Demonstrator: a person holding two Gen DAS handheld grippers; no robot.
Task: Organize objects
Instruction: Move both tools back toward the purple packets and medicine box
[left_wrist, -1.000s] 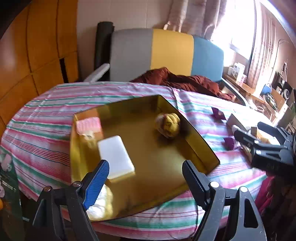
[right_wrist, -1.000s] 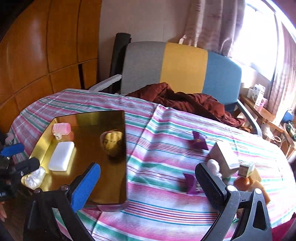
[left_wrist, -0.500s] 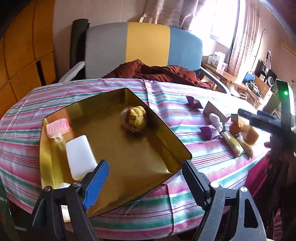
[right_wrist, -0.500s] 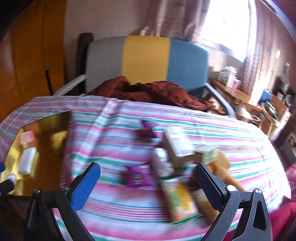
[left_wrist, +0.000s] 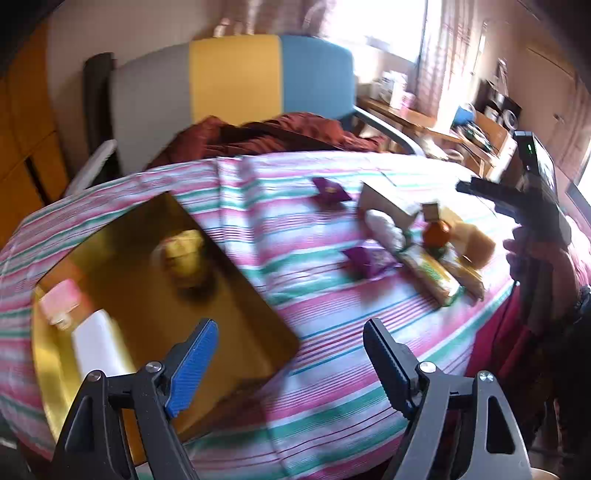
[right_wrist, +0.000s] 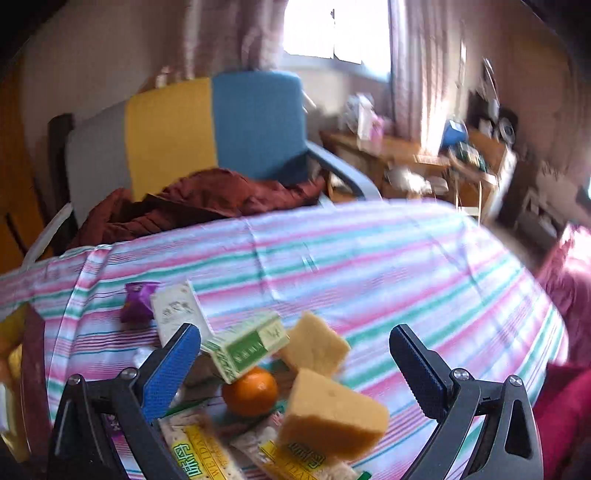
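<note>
An orange (right_wrist: 250, 392) sits among sponge blocks (right_wrist: 332, 413), a green-and-white box (right_wrist: 245, 345) and snack packets (right_wrist: 199, 450) on the striped tablecloth (right_wrist: 369, 266), below the wide-open, empty right gripper (right_wrist: 295, 354). The left gripper (left_wrist: 290, 354), equally wide, hovers beside the gold tray (left_wrist: 155, 295).

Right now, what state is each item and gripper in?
Left gripper: open, empty, above the table edge.
Right gripper: open, empty, over the pile.
Gold tray: holds a few items.
Orange: on the table, in the pile.
Green box: tilted, resting on the orange.
</note>
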